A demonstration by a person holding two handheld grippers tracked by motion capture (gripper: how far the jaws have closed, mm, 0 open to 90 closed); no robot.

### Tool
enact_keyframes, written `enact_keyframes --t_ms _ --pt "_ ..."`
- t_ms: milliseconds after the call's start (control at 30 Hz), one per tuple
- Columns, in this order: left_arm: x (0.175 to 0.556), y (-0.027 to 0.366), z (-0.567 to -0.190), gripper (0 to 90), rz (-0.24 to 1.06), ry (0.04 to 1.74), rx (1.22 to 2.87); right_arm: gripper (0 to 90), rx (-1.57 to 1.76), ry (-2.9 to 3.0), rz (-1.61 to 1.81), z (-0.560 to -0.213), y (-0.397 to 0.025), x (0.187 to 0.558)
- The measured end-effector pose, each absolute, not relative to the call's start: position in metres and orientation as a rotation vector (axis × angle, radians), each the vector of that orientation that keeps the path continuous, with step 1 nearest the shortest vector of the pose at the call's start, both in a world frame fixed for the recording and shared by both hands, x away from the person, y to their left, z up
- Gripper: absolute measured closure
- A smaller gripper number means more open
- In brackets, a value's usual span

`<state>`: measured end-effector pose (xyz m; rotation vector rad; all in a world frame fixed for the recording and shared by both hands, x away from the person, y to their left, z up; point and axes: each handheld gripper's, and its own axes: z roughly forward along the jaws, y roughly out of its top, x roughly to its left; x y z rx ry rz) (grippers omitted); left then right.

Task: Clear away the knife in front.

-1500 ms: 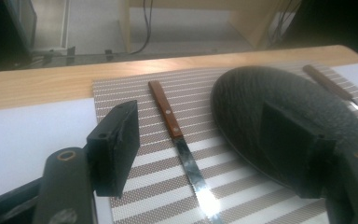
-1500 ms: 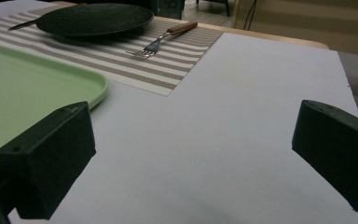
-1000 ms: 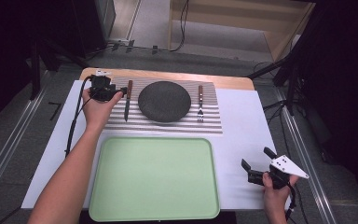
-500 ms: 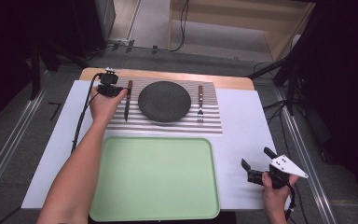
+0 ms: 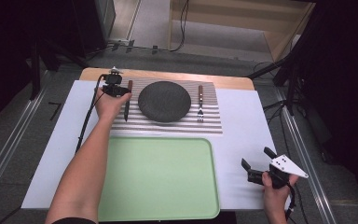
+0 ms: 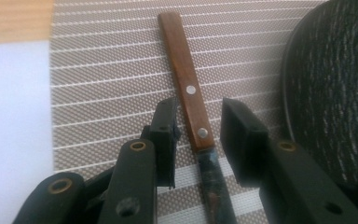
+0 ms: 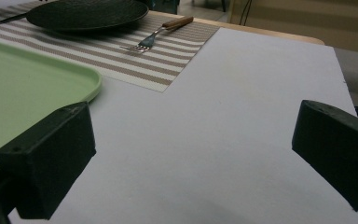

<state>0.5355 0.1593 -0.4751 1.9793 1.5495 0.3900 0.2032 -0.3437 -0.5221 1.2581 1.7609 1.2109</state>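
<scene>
A knife with a brown wooden handle (image 6: 182,70) lies on the striped placemat (image 5: 177,123), left of the dark round plate (image 5: 164,101). My left gripper (image 5: 121,91) reaches over the knife (image 5: 127,105). In the left gripper view, the left gripper (image 6: 198,133) is open, one jaw on each side of the knife where handle meets blade, not closed on it. A fork (image 5: 200,102) lies right of the plate. My right gripper (image 5: 256,170) hovers open over the white table cover at the front right, and nothing is between the jaws of the right gripper (image 7: 191,158).
A light green tray (image 5: 158,177) sits at the front centre, just before the placemat. In the right gripper view the tray's corner (image 7: 23,88), the fork (image 7: 156,35) and the plate (image 7: 86,14) lie ahead. A wooden table edge (image 5: 168,74) runs along the back.
My left gripper has moved right from the placemat's left edge and now straddles the knife. The right gripper has stayed put.
</scene>
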Motion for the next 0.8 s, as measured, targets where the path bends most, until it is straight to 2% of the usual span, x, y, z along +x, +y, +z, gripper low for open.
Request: enact_keyframes --t_ms 300,567,800 --pt "0.538 0.156 -0.485 68.9 0.357 1.582 1.993 0.0 1.268 1.759 1.212 -0.522 -0.344 0.203" --pt "0.535 0.148 -0.487 74.6 0.450 1.579 2.025 0.0 1.267 1.760 1.211 -0.522 -0.344 0.203" --pt "0.534 0.151 -0.488 76.7 0.422 1.616 1.958 0.0 1.274 1.760 1.205 -0.522 -0.343 0.204"
